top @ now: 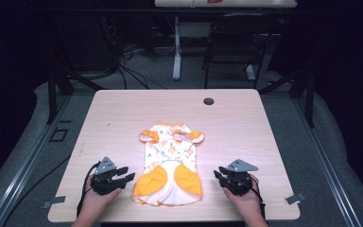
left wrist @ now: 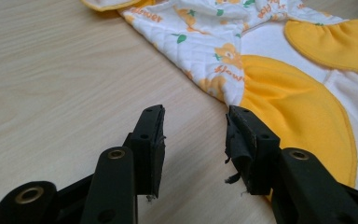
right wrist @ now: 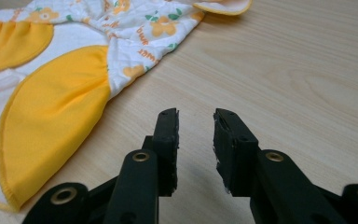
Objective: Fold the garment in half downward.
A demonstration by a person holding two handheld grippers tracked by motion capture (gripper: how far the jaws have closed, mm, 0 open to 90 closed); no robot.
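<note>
At the near edge of the light wooden table [top: 123, 113], a person's two hands come in from the bottom of the high view, each holding a black two-jaw gripper. The left gripper [top: 125, 174] rests near the table's front left, its jaws pointing toward the garment; in the left gripper view its jaws stand parted with bare wood between them, gripping nothing [left wrist: 195, 135]. The right jaw tip lies just beside the garment's edge, and whether it touches the cloth cannot be told. The right gripper [top: 219, 174] sits at the front right, likewise released: in the right gripper view [right wrist: 196, 135] the two black jaws are apart over bare tabletop, a little way off the cloth.

Between the two grippers lies the small white quilted garment with orange panels and a printed orange flower pattern [top: 170, 163]. It is spread flat on the table, roughly at the middle, closer to the front edge than the back. Its near end carries two rounded orange fabric panels side by side, with a white hem below them. Farther up, the body is white with orange flowers, green leaves and orange lettering. At the far end, two short orange-trimmed openings flare out left and right.

Beyond the garment, near the table's back edge, sits a dark round cable hole [top: 209, 101]. Past the table stand a dark chair [top: 236, 45] and a white desk leg [top: 177, 52] on the grey floor.
</note>
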